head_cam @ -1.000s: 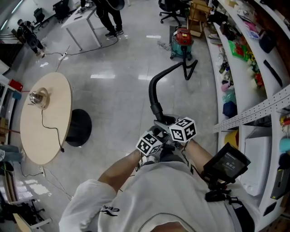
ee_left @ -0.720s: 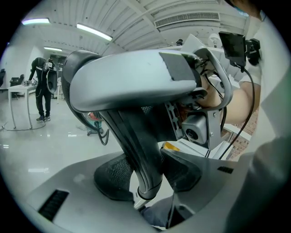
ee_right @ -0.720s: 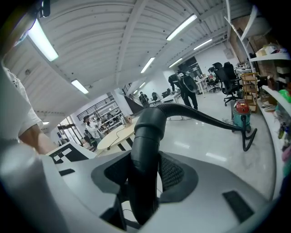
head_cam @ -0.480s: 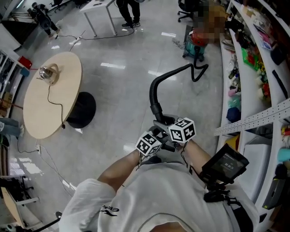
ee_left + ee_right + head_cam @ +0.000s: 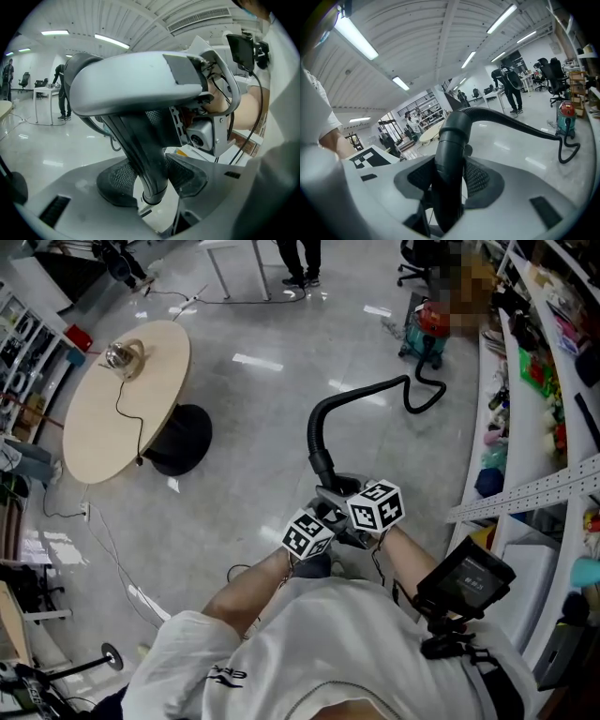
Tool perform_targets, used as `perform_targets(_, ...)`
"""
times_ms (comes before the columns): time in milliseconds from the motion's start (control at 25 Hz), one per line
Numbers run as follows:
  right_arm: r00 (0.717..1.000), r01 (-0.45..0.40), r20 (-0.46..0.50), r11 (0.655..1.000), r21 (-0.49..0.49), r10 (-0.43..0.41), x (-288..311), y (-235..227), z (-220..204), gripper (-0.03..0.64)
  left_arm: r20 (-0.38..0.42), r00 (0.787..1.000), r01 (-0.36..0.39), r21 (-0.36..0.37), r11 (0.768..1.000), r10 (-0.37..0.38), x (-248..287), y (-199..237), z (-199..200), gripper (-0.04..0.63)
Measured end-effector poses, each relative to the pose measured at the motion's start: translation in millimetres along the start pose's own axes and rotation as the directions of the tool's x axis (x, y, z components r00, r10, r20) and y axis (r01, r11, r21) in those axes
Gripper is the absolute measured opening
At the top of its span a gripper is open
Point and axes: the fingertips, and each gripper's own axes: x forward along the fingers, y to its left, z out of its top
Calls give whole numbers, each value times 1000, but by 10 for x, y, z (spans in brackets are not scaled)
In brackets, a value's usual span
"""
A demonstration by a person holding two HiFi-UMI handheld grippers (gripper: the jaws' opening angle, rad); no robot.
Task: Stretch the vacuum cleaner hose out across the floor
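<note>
L gripper (image 5: 152, 183): jaws wide but clamped on the hose (image 5: 315, 432) at its rigid end. R gripper (image 5: 449, 180), touching alongside, grips the same end at the black cuff. Past the jaws the hose arcs up & fwd, drops to the floor and curls slack far ahead-right, next to the vacuum cleaner (image 5: 429, 320). Risks, imo: pull once slack's gone and the cleaner rolls or tips; curl could kink; smooth tube may slip thru pads; hose might snag the shelving (image 5: 539, 362) on R side.
</note>
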Motion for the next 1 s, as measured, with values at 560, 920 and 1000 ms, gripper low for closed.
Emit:
perform_targets(560,985,-151,-95,986,-72,144,291,887,-569,173,49,991,-121,-131,984,128,-603,-273,-590,164)
perform_targets(920,968,-222,-143,967,-121,205,538,1469,-685,173,74,974,-202,-163,966,216,-1124,-267,-814,166)
perform_targets(1000,964,-238,-150,963,-130,218,572,1569,-672,173,81,969,-218,-171,961,234,-1216,-262,-816,166)
